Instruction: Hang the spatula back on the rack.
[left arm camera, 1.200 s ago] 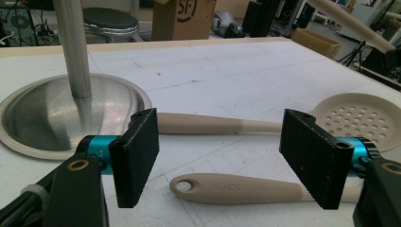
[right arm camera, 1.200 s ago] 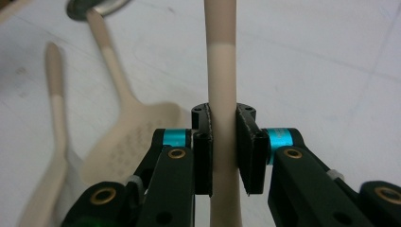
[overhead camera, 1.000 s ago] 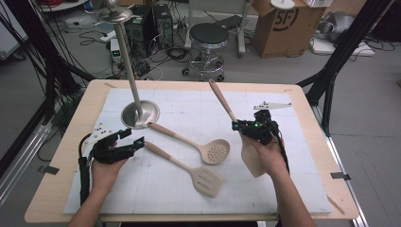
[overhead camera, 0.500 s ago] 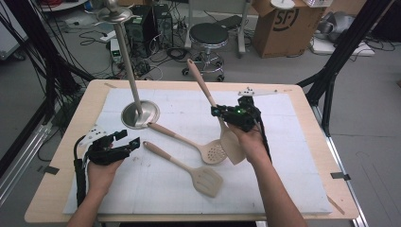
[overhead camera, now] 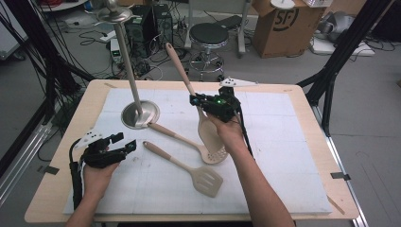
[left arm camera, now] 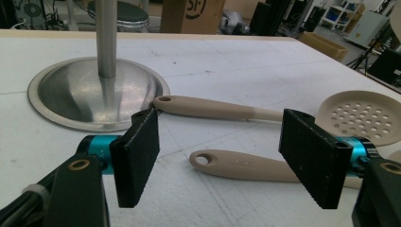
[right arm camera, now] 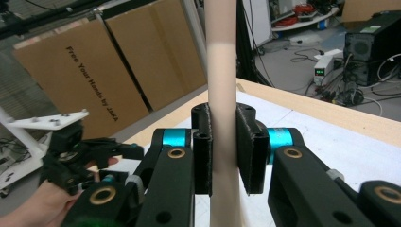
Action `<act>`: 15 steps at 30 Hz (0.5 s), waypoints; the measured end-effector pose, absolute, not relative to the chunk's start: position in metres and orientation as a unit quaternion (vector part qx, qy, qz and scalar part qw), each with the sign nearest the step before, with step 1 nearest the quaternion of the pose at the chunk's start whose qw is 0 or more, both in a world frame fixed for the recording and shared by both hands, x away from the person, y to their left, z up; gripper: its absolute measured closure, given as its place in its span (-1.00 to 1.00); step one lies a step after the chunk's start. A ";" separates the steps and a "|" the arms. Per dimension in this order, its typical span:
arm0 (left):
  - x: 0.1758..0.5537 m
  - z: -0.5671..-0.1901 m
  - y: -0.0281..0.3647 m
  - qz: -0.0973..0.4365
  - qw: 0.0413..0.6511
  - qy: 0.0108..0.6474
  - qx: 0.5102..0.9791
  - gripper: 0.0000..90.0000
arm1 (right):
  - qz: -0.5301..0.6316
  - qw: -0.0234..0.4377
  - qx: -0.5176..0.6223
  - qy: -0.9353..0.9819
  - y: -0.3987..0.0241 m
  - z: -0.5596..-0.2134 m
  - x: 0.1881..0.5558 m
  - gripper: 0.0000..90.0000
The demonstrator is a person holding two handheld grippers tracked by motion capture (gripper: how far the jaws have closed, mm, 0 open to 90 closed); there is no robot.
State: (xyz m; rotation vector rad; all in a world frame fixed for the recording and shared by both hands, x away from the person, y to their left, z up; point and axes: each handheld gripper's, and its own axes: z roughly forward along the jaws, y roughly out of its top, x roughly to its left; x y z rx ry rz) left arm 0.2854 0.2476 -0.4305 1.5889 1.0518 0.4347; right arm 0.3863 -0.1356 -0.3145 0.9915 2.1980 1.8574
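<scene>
At the left of the white-padded wooden counter (overhead camera: 293,179), the left tongs (overhead camera: 128,145) rest low with jaws spread wide and nothing between them, pointing toward the round brushed-steel base of the tall metal stand (overhead camera: 140,115). Just beyond them lie a beige perforated skimmer spoon (overhead camera: 189,142), its handle end beside the stand's base, and, nearer the person, a beige slotted turner (overhead camera: 189,169); both look like light, one-piece utensils with smooth handles that have a hanging hole at the tip. Farther right, the right tongs (overhead camera: 196,100) are clenched on the handle of a beige solid spatula (overhead camera: 209,132), held lifted above the counter with the handle slanting up and away and the blade hanging down over the skimmer's bowl. I judge the spatula light and fairly stiff, though the smooth round handle could swivel between flat pads; a hold near the middle of the handle, as here, keeps the blade's weight from levering it round.
</scene>
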 end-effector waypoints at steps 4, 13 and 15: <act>0.285 -0.431 0.246 0.182 0.559 0.444 0.676 -0.33 | 0.623 0.045 0.312 0.716 -0.122 -0.308 0.394 0.75; 0.284 -0.433 0.247 0.179 0.559 0.443 0.678 -0.33 | 0.664 0.033 0.284 0.691 -0.098 -0.292 0.408 0.75; 0.284 -0.433 0.248 0.179 0.560 0.445 0.675 -0.33 | 0.670 0.026 0.281 0.687 -0.093 -0.290 0.414 0.75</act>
